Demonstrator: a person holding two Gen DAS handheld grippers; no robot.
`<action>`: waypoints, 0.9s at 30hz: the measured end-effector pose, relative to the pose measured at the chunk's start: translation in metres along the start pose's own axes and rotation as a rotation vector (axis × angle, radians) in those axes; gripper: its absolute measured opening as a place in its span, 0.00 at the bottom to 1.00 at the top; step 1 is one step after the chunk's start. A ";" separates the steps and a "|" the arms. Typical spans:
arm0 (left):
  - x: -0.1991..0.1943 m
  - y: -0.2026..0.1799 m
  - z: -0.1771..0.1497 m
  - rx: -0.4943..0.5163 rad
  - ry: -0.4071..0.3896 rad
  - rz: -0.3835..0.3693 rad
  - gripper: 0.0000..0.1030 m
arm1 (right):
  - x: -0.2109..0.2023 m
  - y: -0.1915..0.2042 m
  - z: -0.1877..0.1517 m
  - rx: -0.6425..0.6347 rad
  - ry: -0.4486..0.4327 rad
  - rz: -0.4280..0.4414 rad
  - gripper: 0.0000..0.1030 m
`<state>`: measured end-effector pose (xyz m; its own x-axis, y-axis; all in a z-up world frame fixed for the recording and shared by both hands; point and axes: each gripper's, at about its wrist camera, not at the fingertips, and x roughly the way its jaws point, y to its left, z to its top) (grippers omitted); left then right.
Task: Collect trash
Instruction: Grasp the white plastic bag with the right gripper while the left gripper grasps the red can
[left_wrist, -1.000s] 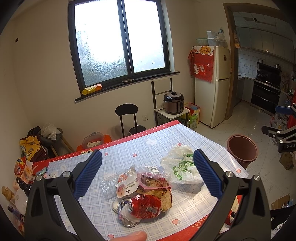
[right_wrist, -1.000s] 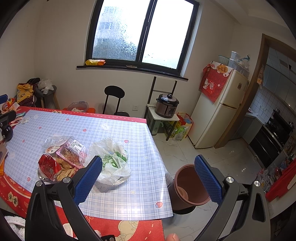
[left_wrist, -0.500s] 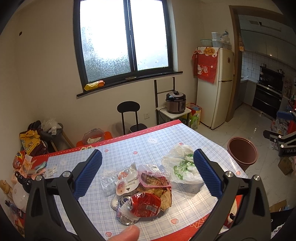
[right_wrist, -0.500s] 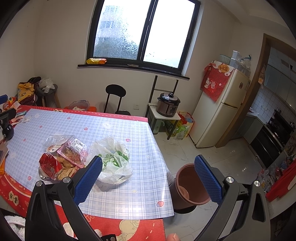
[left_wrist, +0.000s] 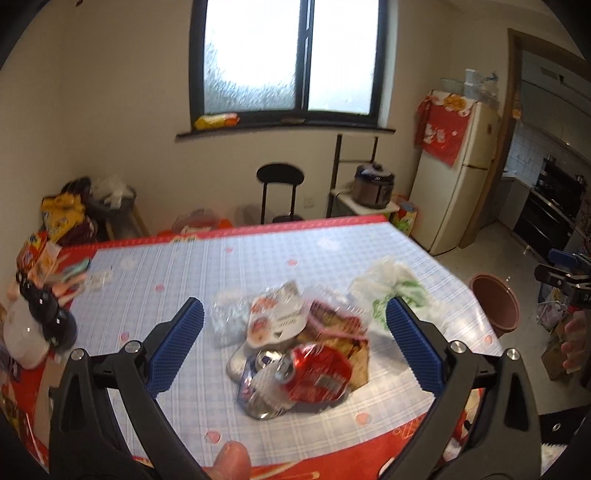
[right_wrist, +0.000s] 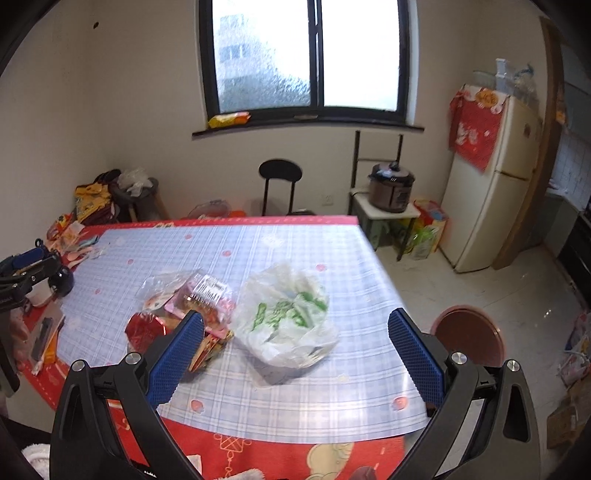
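Currently both grippers hover over the table (right_wrist: 295, 398) edge, jaws wide apart, nothing held. Left gripper (left_wrist: 295, 347) frames the wrapper pile (left_wrist: 295, 354); crushed can (left_wrist: 264, 380) lies on its side, long axis toward the camera. White bag (right_wrist: 288, 314) sits beside the pile, bin (right_wrist: 469, 332) on the floor.

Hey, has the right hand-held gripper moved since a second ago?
Yes. The right hand-held gripper swung left: the white plastic bag now sits between its fingers, and the brown bin lies to its right.

Left wrist view: the trash pile (left_wrist: 295, 347) at centre frame is motion-blurred, labels unreadable; a fingertip (left_wrist: 231, 463) is cut off by the bottom edge
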<state>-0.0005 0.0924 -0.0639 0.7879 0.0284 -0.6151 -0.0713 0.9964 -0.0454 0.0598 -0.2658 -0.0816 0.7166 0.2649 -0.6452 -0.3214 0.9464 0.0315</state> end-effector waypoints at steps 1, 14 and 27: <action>0.003 0.006 -0.005 -0.008 0.010 0.006 0.95 | 0.007 0.005 -0.002 -0.009 0.017 0.003 0.95; 0.037 0.071 -0.044 -0.173 0.066 0.093 0.94 | 0.119 0.008 -0.018 -0.040 0.201 0.022 0.95; 0.071 0.070 -0.064 -0.214 0.169 0.081 0.86 | 0.254 0.040 -0.067 -0.395 0.396 -0.028 0.95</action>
<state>0.0110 0.1593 -0.1609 0.6629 0.0754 -0.7449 -0.2711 0.9516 -0.1449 0.1875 -0.1733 -0.2952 0.4652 0.0789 -0.8817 -0.5676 0.7909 -0.2287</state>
